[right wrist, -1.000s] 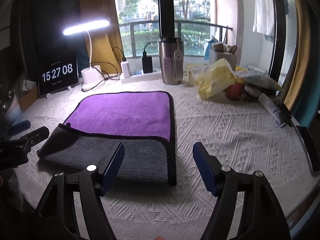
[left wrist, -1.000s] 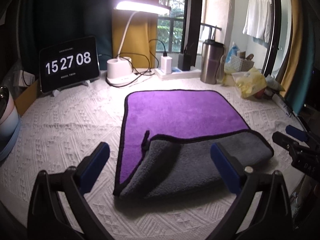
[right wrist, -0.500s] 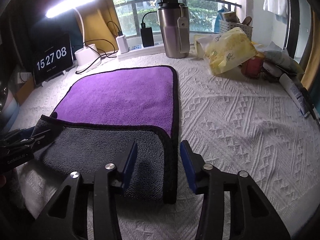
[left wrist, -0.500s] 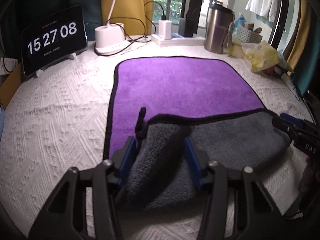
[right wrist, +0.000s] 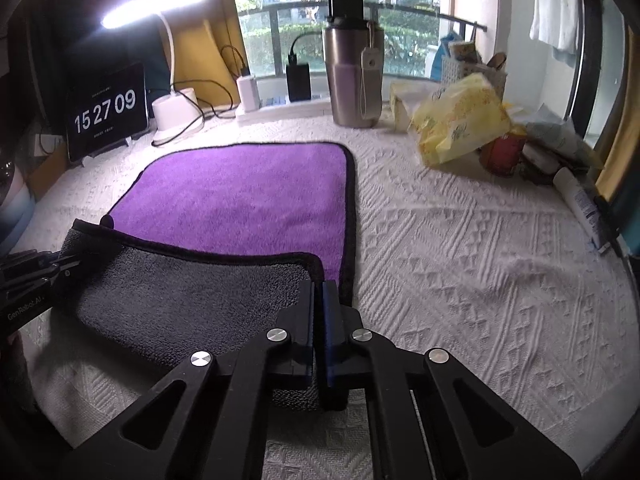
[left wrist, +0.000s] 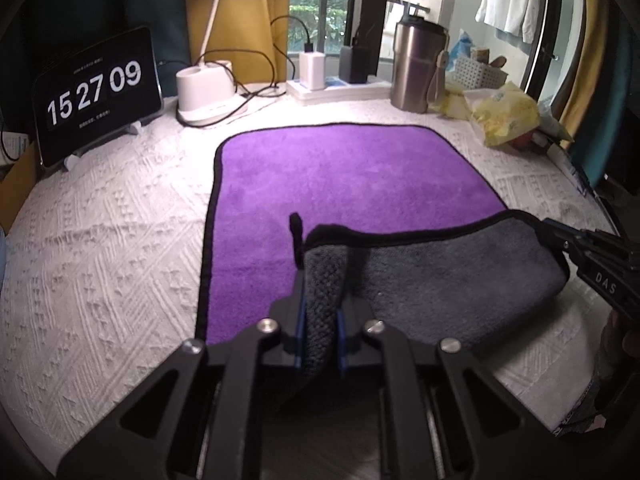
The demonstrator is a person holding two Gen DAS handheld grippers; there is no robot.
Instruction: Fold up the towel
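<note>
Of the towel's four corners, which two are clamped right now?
The two near corners of the towel, on the turned-over grey flap: the left gripper pinches the near-left, the right gripper the near-right. Both far purple corners lie flat and free.

White textured tablecloth (right wrist: 460, 248) over the table. Lit desk lamp (right wrist: 156, 4) beside yellow curtain (right wrist: 200, 52). Window (right wrist: 304, 12) behind, greenery outside.

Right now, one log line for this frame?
stage: grasp | left gripper: shut on towel | right gripper: shut on towel | fold: partial

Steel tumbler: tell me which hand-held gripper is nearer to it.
Right. The right hand-held gripper grips the towel corner below the tumbler; the left hand-held gripper holds the opposite corner.
</note>
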